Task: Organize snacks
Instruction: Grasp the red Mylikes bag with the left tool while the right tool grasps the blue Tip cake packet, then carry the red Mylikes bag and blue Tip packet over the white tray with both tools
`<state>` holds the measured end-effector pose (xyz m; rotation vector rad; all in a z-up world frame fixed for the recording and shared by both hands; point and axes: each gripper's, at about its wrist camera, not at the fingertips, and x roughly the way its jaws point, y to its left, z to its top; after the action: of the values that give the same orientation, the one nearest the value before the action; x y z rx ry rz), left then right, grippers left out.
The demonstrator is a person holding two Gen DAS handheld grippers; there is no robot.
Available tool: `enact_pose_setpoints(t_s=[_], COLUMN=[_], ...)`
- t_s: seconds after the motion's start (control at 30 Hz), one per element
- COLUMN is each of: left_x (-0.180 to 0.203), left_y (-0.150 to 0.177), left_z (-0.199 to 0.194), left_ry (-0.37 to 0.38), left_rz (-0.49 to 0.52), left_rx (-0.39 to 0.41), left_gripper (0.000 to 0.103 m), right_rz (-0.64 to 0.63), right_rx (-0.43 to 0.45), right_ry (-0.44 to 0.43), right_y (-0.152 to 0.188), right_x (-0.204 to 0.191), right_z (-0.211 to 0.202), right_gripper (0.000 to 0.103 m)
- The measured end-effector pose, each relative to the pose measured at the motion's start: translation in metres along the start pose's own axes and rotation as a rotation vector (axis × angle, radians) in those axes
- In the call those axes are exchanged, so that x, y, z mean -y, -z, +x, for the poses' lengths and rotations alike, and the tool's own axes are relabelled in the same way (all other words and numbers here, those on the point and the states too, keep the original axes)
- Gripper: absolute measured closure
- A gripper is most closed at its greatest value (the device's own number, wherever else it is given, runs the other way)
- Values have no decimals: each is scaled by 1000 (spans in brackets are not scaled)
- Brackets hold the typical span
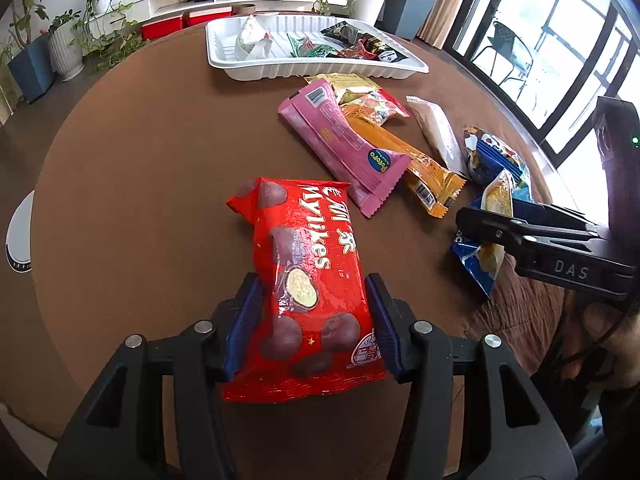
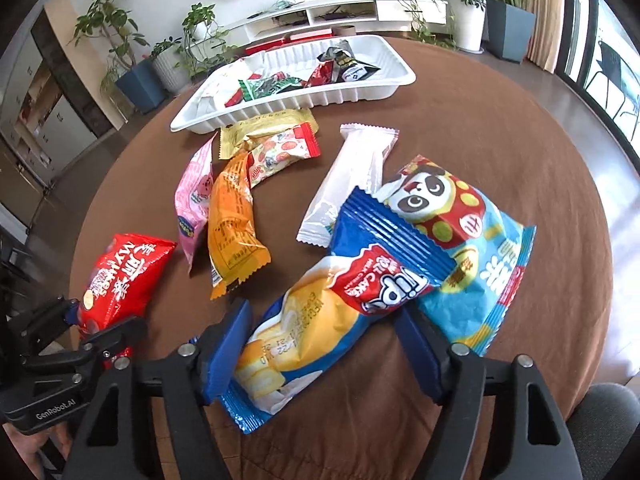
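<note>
- Snacks lie scattered on a round brown table (image 2: 460, 128), most of them loose between the two grippers and a white tray (image 2: 360, 94) at the far side.
- Left gripper (image 1: 314, 320) is clamped on a red Mylikes bag (image 1: 304, 280); both blue pads press its sides and the foil is pinched in, so it looks gripped for carrying.
- Right gripper (image 2: 324, 344) straddles a blue-and-yellow roll cake packet (image 2: 320, 320). Its left pad touches the packet; the right pad appears to stand just clear, so I judge the grip not yet made.
- That packet's upper end overlaps a pale blue panda bag (image 2: 460, 240), which may drag when the packet is lifted.
- Beside them lies a white wrapper (image 2: 348, 184); further left sit an orange packet (image 2: 236, 220), a pink packet (image 2: 196, 196), a small red-edged packet (image 2: 280, 152) and a gold packet (image 2: 264, 128), touching or overlapping.
- Tray contents: white packets at its left end, a green one mid-tray, red and black ones at its right; room remains.
</note>
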<state>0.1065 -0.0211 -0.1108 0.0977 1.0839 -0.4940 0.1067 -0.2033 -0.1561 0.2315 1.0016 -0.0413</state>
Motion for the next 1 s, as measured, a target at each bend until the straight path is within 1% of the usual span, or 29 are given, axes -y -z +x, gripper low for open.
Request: enact_pose_setpoints(t_s=[0.1, 0.33, 0.43, 0.5, 0.6, 0.83, 0.87, 0.9, 0.93, 1.0], left_x=[2, 5, 5, 5, 6, 7, 7, 7, 7, 6], left_y=[2, 2, 2, 3, 3, 3, 3, 3, 3, 3], left_z=[0, 0, 0, -1, -1, 1, 1, 1, 1, 1], left_ry=[1, -2, -1, -3, -9, -18, -18, -18, -18, -16], left_rz=[5, 14, 13, 16, 22, 32, 33, 32, 33, 36], left_rx=[0, 0, 3, 3, 4, -12, -12, -11, -10, -7], left_gripper=[53, 53, 54, 54, 54, 54, 54, 54, 54, 56], right_rz=[-18, -58, -79, -93, -99, -100, -103, -105, -105, -98], right_rx=[-2, -8, -8, -9, -13, -25, -27, -31, -34, -42], right_ry=[11, 32, 37, 40, 30, 12, 9, 6, -2, -24], right_y=[-1, 0, 2, 4, 7, 10, 10, 11, 11, 13], right_x=[0, -6, -8, -8, -7, -7, -7, -7, -7, -6], right_z=[0, 1, 0, -1, -4, -6, -7, -7, -8, -9], right_gripper=[35, 35, 40, 50, 59, 62, 63, 68, 70, 72])
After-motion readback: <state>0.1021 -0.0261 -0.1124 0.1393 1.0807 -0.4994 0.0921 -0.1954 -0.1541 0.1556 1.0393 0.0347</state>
